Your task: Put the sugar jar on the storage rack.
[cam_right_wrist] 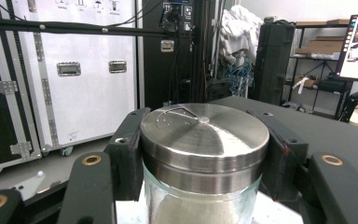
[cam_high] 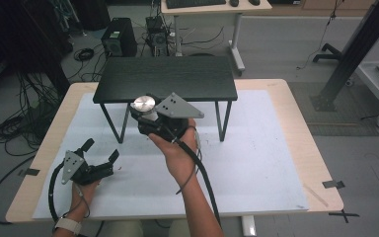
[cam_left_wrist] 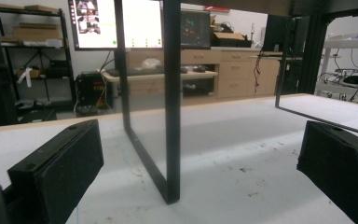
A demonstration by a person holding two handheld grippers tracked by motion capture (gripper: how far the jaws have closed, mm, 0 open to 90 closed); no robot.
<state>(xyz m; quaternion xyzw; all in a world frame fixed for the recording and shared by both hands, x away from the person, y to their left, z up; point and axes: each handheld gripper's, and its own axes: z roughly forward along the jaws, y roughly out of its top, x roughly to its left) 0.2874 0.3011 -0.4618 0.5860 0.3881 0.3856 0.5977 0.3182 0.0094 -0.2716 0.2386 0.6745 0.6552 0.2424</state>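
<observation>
A glass jar (cam_right_wrist: 200,196) with a round steel lid (cam_right_wrist: 204,128) and white contents sits between the jaws of my right gripper (cam_right_wrist: 204,154), which is shut on it just below the lid. In the high view the right gripper (cam_high: 150,112) holds the jar with its lid (cam_high: 143,103) up at the front edge of a small black table (cam_high: 167,78), about level with its top. My left gripper (cam_high: 100,150) rests low on the white mat (cam_high: 256,158) at the front left, open, with nothing between its fingers (cam_left_wrist: 58,172). Ahead of it stands the black table's leg (cam_left_wrist: 171,116).
The small black table stands on thin metal legs (cam_high: 221,121) in the middle of the white mat, on a wooden tabletop (cam_high: 306,148). Cables trail from both grippers toward the front edge. Desks, cases and monitors stand beyond the tabletop.
</observation>
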